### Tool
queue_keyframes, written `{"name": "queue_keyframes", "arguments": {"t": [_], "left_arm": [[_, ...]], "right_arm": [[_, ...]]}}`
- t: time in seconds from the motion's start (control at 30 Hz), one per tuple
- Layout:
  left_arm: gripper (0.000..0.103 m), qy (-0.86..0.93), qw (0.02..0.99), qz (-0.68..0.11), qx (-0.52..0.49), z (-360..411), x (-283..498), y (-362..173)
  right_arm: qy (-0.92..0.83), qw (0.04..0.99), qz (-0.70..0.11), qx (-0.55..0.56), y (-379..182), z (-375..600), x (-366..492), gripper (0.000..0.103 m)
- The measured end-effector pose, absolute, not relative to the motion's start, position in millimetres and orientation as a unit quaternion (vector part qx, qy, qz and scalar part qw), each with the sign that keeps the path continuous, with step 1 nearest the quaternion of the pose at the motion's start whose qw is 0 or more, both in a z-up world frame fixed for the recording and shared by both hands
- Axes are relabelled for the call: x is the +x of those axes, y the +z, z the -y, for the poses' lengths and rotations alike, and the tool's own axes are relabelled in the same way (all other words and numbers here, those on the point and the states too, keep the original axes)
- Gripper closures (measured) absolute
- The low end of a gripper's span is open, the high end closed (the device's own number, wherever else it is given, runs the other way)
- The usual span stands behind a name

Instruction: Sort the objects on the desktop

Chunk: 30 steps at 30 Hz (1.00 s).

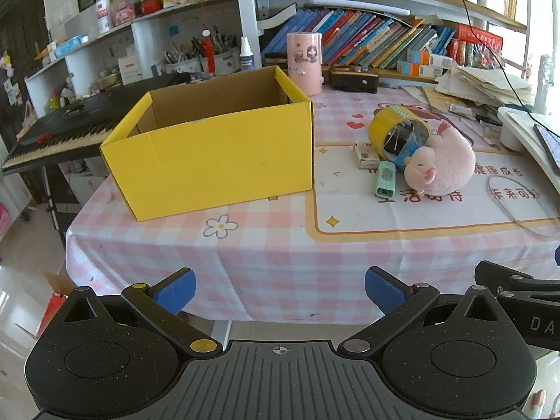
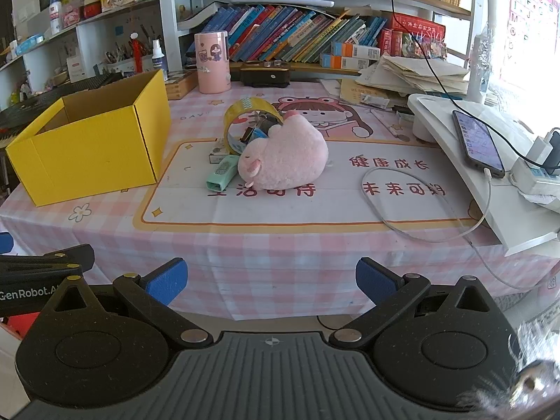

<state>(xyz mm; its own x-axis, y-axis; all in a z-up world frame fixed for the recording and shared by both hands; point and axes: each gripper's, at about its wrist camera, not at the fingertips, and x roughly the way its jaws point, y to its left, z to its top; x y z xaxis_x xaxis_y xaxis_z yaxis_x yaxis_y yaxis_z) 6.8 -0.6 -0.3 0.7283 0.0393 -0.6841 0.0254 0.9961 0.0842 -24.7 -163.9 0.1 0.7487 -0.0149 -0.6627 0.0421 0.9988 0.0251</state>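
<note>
Both grippers, left (image 1: 279,288) and right (image 2: 271,280), held before the worktop's (image 2: 280,245) near edge, jaws spread wide, pinching nothing. Open yellow box (image 1: 210,161) toward the worktop's left edge, upright. Mid-worktop, a cluster: pink plush (image 2: 283,159) lying against a yellow tape roll (image 2: 245,119), mint stapler (image 2: 220,173) touching the plush's near left, a small carton (image 1: 365,155) just behind the stapler.
</note>
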Motion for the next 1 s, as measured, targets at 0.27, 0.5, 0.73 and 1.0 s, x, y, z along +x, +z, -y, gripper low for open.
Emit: {"name": "queue_keyframes", "arguments": {"t": [0.27, 0.5, 0.73, 1.0], "left_arm": [[0.0, 0.004, 0.929, -0.368, 0.043, 0.7, 6.7, -0.3], [0.0, 0.004, 0.929, -0.368, 0.043, 0.8, 6.8, -0.6], [0.0, 0.001, 0.929, -0.368, 0.045, 2.7, 9.9, -2.6], [0.0, 0.0, 0.935, -0.352, 0.044, -0.6, 10.2, 0.3]], "right_arm": [[-0.015, 0.935, -0.354, 0.019, 0.2, 164.2, -24.6, 0.0], [-0.015, 0.935, -0.354, 0.019, 0.0, 164.1, -24.2, 0.0], [-0.017, 0.935, -0.353, 0.021, 1.1, 166.7, -24.0, 0.0], [-0.013, 0.939, -0.345, 0.012, 4.3, 163.8, -22.5, 0.0]]}}
